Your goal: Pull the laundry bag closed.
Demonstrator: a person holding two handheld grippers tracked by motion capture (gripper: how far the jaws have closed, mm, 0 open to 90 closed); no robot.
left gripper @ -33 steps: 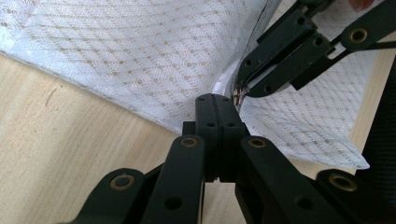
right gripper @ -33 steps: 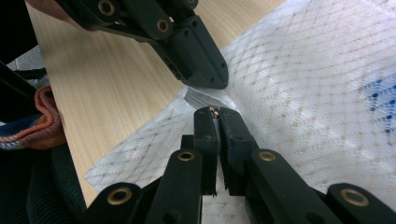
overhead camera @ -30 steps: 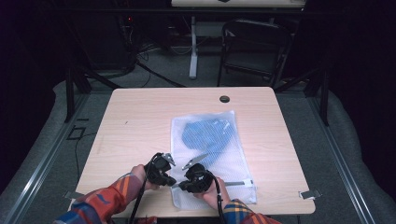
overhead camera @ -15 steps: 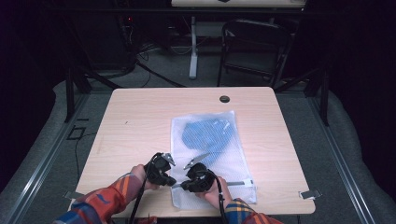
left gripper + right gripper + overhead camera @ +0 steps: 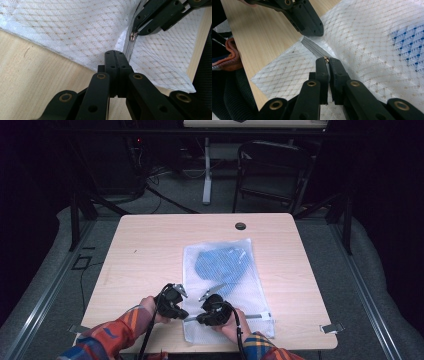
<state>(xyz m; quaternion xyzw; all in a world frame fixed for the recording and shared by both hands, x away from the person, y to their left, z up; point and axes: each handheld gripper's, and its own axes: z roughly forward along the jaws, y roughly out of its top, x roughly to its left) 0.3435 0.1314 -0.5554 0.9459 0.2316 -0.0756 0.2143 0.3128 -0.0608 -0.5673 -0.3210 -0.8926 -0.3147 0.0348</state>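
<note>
White mesh bag (image 5: 227, 285) lies lower center of the high view, blue cloth inside. Left gripper (image 5: 115, 55) clamps the bag's edge w/ jaws fully shut; right gripper (image 5: 326, 60) pinches the zipper pull (image 5: 326, 59). Keep the left anchor taut, pull straight along the zip track (image 5: 313, 48), no lifting.

Right gripper (image 5: 327, 60) fingers pinching zipper pull (image 5: 327, 59)

The blue garment (image 5: 223, 266) inside the mesh bag (image 5: 260, 270) stays indistinct.
</note>
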